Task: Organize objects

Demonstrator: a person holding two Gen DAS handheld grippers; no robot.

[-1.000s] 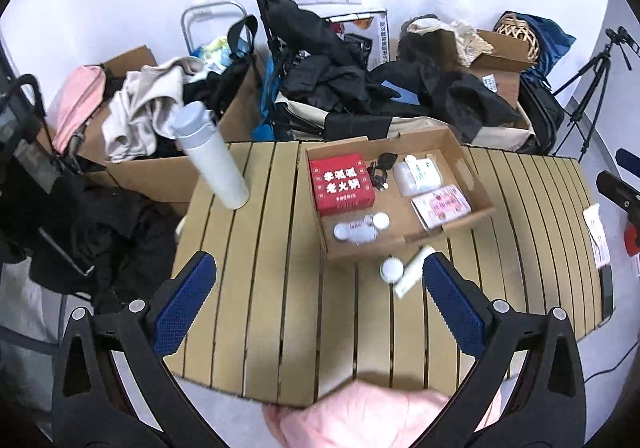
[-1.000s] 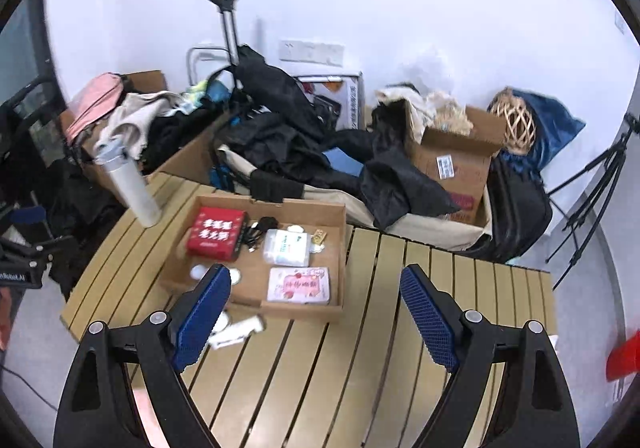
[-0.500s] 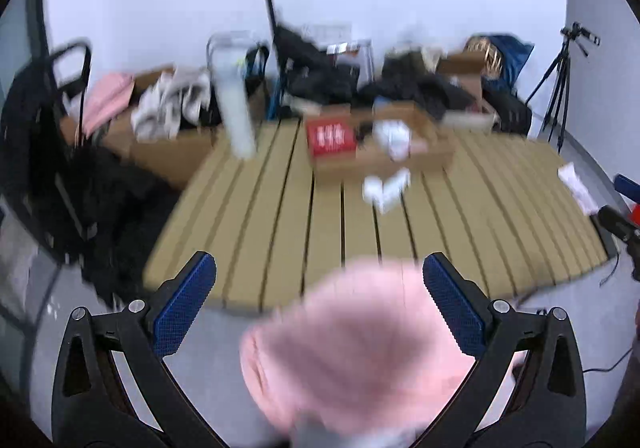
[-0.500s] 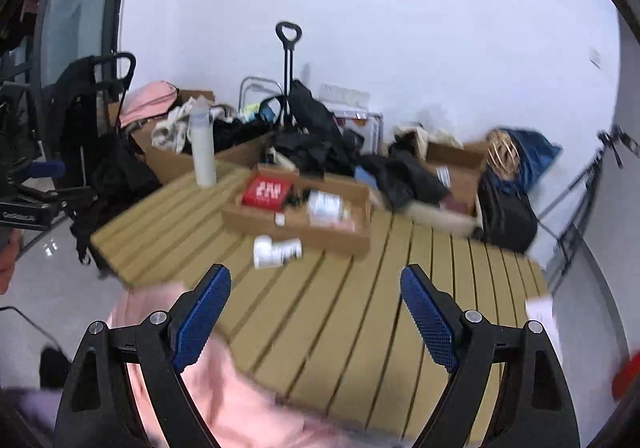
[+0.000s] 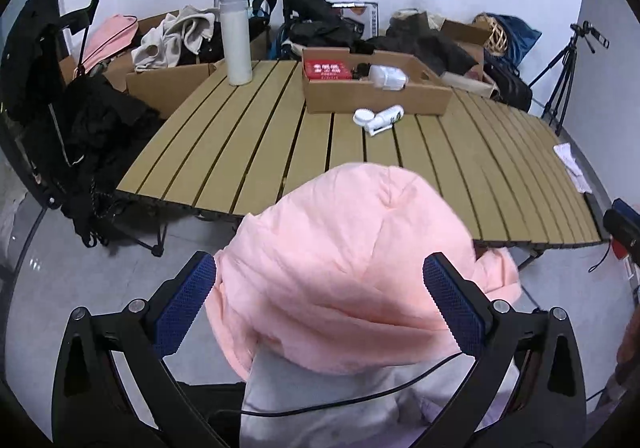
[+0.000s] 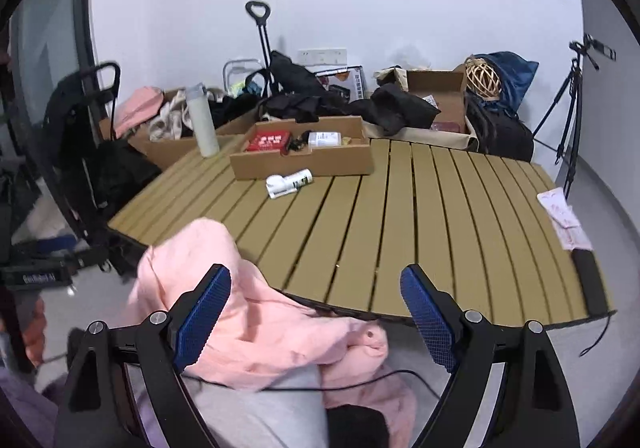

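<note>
A shallow cardboard box stands at the far side of the slatted wooden table. It holds a red packet, a white packet and small dark items. A white tube with a round cap lies on the table in front of the box. A tall white bottle stands at the far left. My left gripper and right gripper are open and empty, held low, off the table's near edge, above pink cloth.
Cardboard boxes, dark clothes, a trolley handle and bags crowd the floor behind the table. A tripod stands at the right. A paper sheet and a dark flat object lie at the table's right edge.
Both grippers have pulled back and down from over the table to below its near edge. The pink cloth now fills the foreground. Both stay open.
</note>
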